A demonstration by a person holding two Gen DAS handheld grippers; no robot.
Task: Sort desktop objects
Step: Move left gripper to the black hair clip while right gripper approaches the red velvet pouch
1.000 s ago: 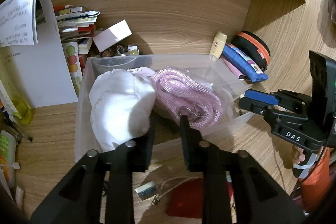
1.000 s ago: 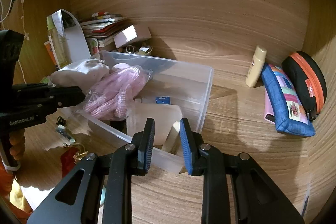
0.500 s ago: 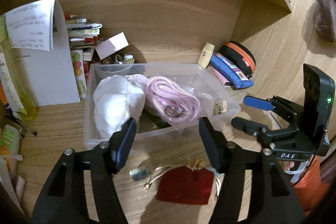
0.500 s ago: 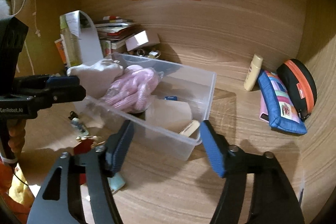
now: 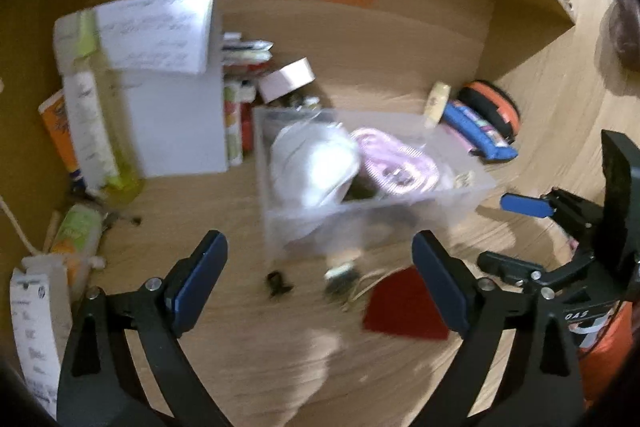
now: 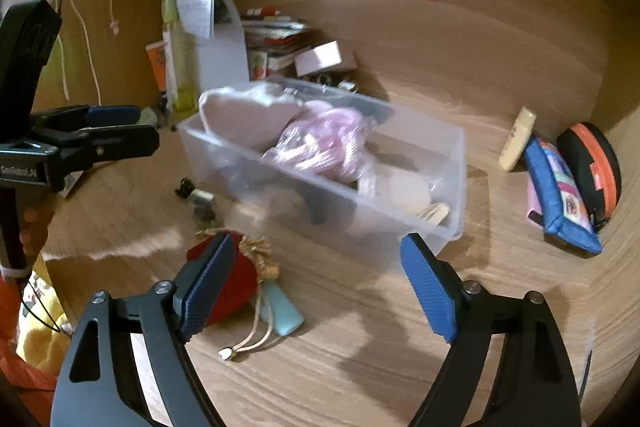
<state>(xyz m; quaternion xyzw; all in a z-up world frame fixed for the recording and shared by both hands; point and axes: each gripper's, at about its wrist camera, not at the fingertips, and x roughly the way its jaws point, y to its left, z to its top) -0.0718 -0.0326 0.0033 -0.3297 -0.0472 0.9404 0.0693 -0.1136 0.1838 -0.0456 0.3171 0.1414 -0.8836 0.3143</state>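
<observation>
Left gripper (image 5: 320,283) and right gripper (image 6: 316,279) both empty, jaws opening wide, nothing between them. Clear bin (image 6: 456,163) just beyond, holding white cloth (image 5: 316,167) and pink rope (image 6: 324,143). Red pouch (image 5: 404,307) near the bin's front: probably soft, light; pinch mid-body, not the drawstring.

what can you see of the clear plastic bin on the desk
The clear plastic bin is a rectangular, lidless, see-through tub standing upright on the wooden desk, set at an angle to the back wall. Inside lie a white cloth bundle, a bagged pink rope, a beige flat item and some darker things that are too blurred to name. A red pouch and small clutter lie on the desk in front, apart from it. Neither pair of tongs touches it.
</observation>
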